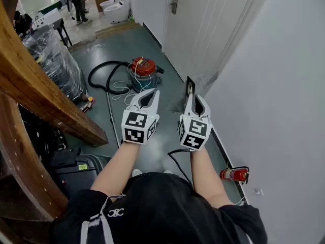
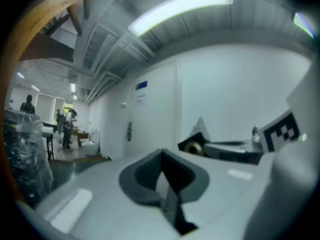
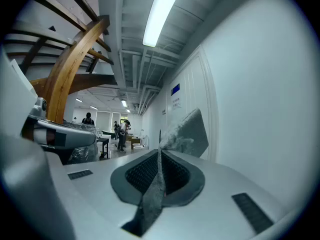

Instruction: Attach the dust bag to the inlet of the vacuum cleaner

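Dust bag [image 3: 192,129], one, in right claw [image 3: 160,153]; one vacuum [image 1: 143,68].

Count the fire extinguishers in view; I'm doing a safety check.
1: a fire extinguisher on the floor by the white wall, right of the person. More may be hidden.

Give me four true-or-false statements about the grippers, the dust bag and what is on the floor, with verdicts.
1. The right gripper is clamped on the grey dust bag. True.
2. The left gripper grips the dust bag too. False: its jaws are together with nothing between them.
3. The dust bag is already fitted to the vacuum cleaner. False: the red vacuum cleaner stands on the floor ahead, apart from the bag, which is held up in the right gripper.
4. A red fire extinguisher sits at the foot of the white wall. True.
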`<state>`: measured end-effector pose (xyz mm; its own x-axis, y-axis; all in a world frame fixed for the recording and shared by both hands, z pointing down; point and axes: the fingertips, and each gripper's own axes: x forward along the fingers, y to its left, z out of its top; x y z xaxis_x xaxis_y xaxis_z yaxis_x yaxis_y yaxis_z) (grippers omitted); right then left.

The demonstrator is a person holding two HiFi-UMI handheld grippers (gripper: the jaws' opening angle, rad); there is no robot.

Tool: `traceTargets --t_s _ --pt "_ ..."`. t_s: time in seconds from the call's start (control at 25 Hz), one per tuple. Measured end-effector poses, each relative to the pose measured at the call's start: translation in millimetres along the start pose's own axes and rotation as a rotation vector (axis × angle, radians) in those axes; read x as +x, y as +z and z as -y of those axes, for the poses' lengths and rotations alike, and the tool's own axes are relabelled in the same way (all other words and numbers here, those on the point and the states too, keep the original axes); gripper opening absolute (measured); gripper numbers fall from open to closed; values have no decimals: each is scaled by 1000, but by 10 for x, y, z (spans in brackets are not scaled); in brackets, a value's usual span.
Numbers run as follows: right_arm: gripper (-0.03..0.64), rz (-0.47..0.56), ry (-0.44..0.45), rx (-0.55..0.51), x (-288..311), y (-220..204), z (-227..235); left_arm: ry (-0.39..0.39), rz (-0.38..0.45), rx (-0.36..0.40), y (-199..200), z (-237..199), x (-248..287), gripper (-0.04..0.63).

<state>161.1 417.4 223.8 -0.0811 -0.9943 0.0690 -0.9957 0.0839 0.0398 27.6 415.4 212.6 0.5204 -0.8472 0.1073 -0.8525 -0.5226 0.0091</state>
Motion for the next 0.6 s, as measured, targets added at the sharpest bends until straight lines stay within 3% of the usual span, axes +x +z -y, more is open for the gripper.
traceTargets --t_s 0.6 --pt "17 -20 46 67 -19 -152 130 54 -8 -42 -149 127 40 -3"
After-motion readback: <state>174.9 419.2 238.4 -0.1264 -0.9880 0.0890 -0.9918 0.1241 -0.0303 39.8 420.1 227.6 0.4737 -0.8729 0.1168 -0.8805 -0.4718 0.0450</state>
